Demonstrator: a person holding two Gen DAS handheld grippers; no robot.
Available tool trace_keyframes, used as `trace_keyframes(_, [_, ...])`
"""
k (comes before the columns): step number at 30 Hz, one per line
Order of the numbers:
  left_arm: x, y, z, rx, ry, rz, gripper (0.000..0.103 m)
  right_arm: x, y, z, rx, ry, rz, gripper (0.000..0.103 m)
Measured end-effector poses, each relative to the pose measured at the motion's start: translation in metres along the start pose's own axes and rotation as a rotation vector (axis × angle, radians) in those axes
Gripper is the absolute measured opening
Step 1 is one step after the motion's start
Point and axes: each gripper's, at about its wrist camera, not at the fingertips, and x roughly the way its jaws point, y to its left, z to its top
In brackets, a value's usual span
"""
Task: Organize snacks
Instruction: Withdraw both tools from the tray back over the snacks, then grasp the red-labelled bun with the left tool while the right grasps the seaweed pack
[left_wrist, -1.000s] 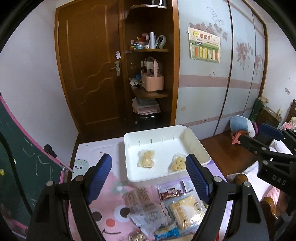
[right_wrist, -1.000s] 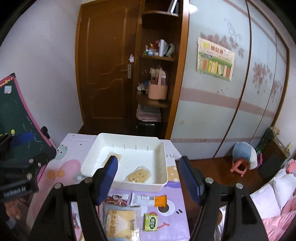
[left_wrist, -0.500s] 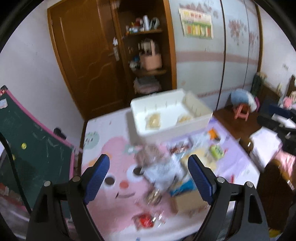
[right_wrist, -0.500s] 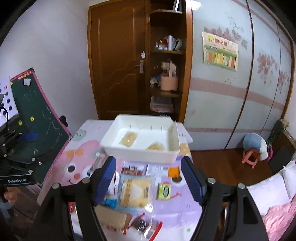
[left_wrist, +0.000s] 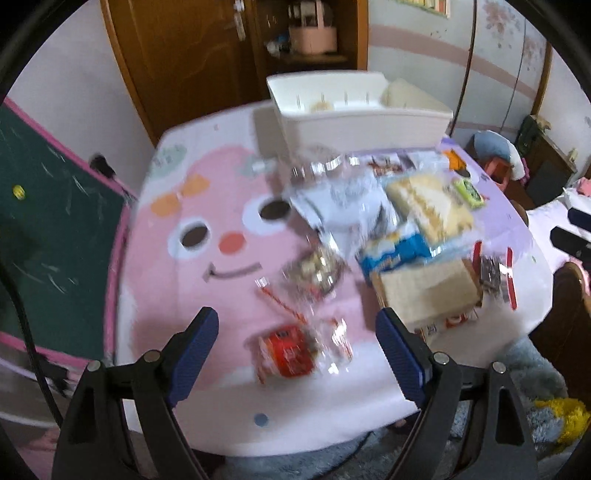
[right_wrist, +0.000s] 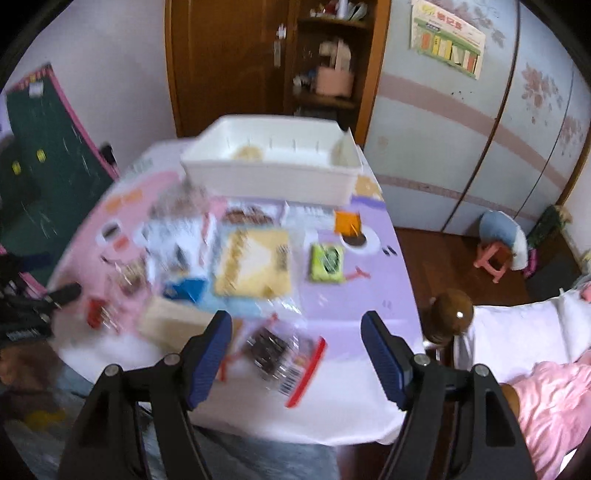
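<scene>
Both now tipped down from the white bin (left_wrist: 354, 107) to the loose snacks on the counter (left_wrist: 177, 302) in front of it. Left hand-held gripper (left_wrist: 297, 345), jaws just widened, empty over the red packet (left_wrist: 286, 352); right hand-held gripper (right_wrist: 297, 352) spread, empty, above the dark red-edged pouch (right_wrist: 280, 356). Probably lining up two fresh picks; two snacks binned, most still outside.

Past the tabletop (right_wrist: 373, 280) I see a brown wooden door (right_wrist: 221, 62), open shelves (right_wrist: 332, 96), a flowered wardrobe (right_wrist: 461, 122) and dark wood floor (right_wrist: 443, 258).
</scene>
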Motion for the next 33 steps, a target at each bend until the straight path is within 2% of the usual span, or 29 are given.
trace_keyframes(6, [0.031, 0.006, -0.014, -0.041, 0.101, -0.003, 0.086, 0.036, -0.012, -0.022, -0.027, 0.080, -0.012, 0.073])
trace_keyframes(10, [0.053, 0.020, -0.025, -0.140, 0.192, -0.050, 0.086, 0.059, -0.008, -0.033, -0.053, 0.141, 0.028, 0.073])
trace_keyframes(16, [0.076, 0.040, -0.037, -0.278, 0.265, -0.102, 0.086, 0.078, 0.003, -0.038, -0.122, 0.175, 0.095, 0.073])
trace_keyframes(20, [0.084, 0.042, -0.038, -0.304, 0.275, -0.110, 0.086, 0.081, 0.005, -0.033, -0.167, 0.161, 0.127, 0.073])
trace_keyframes(28, [0.093, 0.041, -0.027, -0.325, 0.277, -0.116, 0.086, 0.095, 0.026, -0.022, -0.444, 0.117, 0.210, 0.073])
trace_keyframes(31, [0.095, 0.042, -0.024, -0.330, 0.273, -0.109, 0.086, 0.104, 0.031, -0.019, -0.497, 0.125, 0.252, 0.073])
trace_keyframes(33, [0.096, 0.040, -0.023, -0.326, 0.270, -0.106, 0.086, 0.114, 0.036, -0.020, -0.525, 0.155, 0.250, 0.073])
